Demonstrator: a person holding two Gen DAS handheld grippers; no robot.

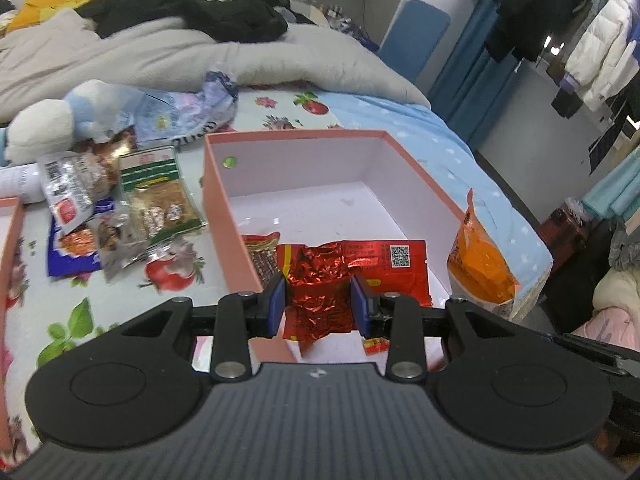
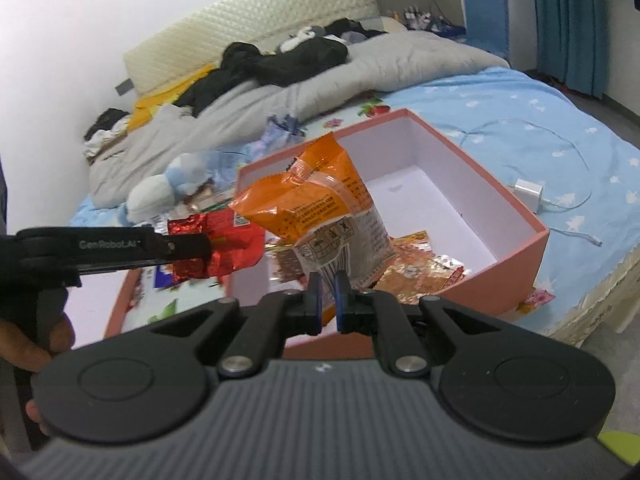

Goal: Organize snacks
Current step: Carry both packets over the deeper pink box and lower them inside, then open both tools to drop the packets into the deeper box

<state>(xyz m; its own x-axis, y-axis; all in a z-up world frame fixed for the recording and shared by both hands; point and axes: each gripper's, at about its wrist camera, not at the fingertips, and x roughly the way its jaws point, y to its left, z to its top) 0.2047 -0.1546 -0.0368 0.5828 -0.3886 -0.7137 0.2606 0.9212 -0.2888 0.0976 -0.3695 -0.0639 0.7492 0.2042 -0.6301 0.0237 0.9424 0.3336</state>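
Note:
My left gripper [image 1: 319,304] is shut on a crumpled red foil snack packet [image 1: 320,276], held above the near end of the pink open box [image 1: 224,208]. From the right wrist view that same left gripper [image 2: 188,250] enters from the left with the red packet [image 2: 228,244]. My right gripper [image 2: 328,300] is shut on the lower edge of an orange snack bag [image 2: 320,208], which hangs over the pink box [image 2: 516,252]. The orange bag [image 1: 478,264] also shows at the box's right wall. Snack packets [image 2: 416,268] lie in the box's near end.
Several loose snack packets [image 1: 156,196] lie heaped on the flowered sheet left of the box, beside a white and blue plush toy [image 1: 52,124]. A second pink box edge [image 1: 10,248] sits at far left. A white charger [image 2: 528,194] with cable lies right of the box. Grey duvet behind.

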